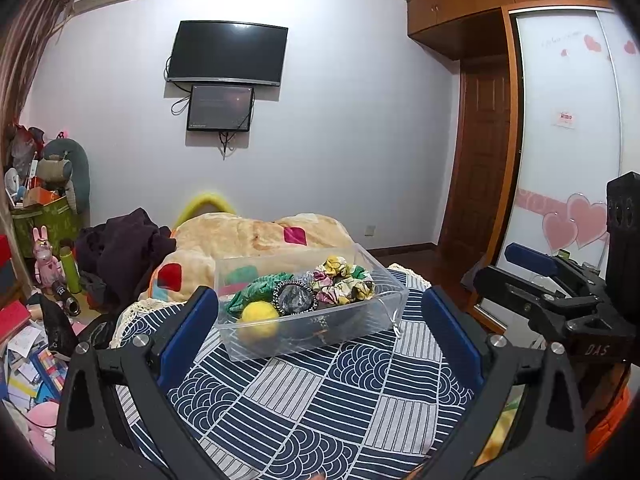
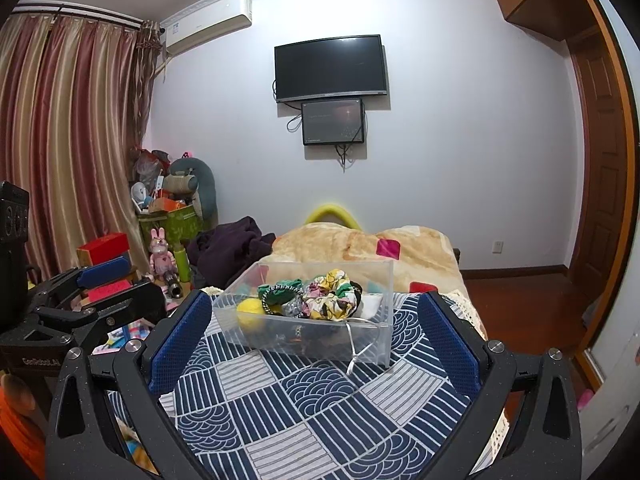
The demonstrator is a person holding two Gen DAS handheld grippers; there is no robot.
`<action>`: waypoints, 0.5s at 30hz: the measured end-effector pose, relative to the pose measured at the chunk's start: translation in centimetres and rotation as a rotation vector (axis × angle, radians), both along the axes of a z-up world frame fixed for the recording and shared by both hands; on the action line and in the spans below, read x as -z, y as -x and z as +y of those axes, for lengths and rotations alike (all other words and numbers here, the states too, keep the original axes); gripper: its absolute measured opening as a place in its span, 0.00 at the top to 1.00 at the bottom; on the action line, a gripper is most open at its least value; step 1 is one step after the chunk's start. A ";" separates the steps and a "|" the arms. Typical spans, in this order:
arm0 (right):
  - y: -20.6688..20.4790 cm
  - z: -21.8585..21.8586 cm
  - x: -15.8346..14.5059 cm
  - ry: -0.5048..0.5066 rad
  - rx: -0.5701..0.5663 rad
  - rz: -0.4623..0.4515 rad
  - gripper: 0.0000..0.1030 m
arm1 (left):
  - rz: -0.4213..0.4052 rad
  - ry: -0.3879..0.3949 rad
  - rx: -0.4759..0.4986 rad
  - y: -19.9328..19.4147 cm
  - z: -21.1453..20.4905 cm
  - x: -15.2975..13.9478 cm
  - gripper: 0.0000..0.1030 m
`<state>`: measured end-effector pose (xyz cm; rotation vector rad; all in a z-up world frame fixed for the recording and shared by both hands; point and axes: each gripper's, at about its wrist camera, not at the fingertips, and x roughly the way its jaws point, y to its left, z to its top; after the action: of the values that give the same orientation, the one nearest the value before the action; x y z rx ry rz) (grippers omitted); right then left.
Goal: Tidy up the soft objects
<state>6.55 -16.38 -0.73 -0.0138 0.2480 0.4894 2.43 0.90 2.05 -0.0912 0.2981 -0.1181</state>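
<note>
The right gripper (image 2: pixel 316 344) hangs with its blue-padded jaws spread wide and empty above a navy patterned cloth (image 2: pixel 320 408). Ahead, a clear plastic bin (image 2: pixel 376 344) sits on the cloth, holding a yellow ball (image 2: pixel 250 312), floral scrunchies (image 2: pixel 330 294) and a green scrunchie (image 2: pixel 280 290).

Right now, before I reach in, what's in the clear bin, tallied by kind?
Yellow felt ball: 1
Green scrunchie: 1
Floral scrunchies: a bunched cluster, count unclear, at least 2
Black beaded scrunchie: 1
Total: at least 5, all inside the clear plastic bin; a dark item at the bottom is unidentifiable.
</note>
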 end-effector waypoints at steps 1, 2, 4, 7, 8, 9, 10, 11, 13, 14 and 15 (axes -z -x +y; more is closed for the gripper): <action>0.0 0.0 0.0 0.000 0.000 0.000 0.00 | 0.001 -0.001 0.003 0.0 0.0 0.0 0.00; 0.0 0.0 0.0 0.001 -0.001 0.000 0.00 | 0.000 -0.001 0.004 0.0 0.0 0.0 0.00; 0.0 0.1 0.1 0.002 -0.002 -0.001 0.00 | -0.002 0.000 0.006 0.1 -0.1 0.0 0.00; 0.0 0.1 0.2 0.003 -0.001 0.002 0.00 | -0.001 -0.002 0.004 0.1 -0.1 0.0 0.00; -0.1 0.1 0.3 0.004 -0.001 0.002 0.00 | 0.000 -0.001 0.003 0.0 -0.1 0.0 0.00; -0.1 0.1 0.3 0.004 0.000 0.003 0.00 | 0.002 -0.001 0.002 -0.1 -0.2 0.0 0.00; -0.1 0.2 0.4 0.004 0.000 0.004 0.00 | 0.004 0.001 0.002 -0.1 -0.1 0.0 0.00; -0.1 0.2 0.4 0.002 -0.001 0.005 0.00 | 0.006 0.003 0.000 -0.1 -0.1 0.0 0.00; -0.2 0.2 0.4 0.003 0.000 0.005 0.00 | 0.008 0.005 -0.002 -0.2 0.0 0.0 0.00; -0.2 0.2 0.4 0.004 0.000 0.005 0.00 | 0.010 0.005 0.000 -0.2 0.0 0.0 0.00; -0.2 0.2 0.4 0.004 0.000 0.005 0.00 | 0.012 0.004 0.001 -0.2 0.0 0.1 0.00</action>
<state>6.73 -16.18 -1.10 -0.0167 0.2544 0.4887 2.66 0.89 1.97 -0.0957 0.3097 -0.1190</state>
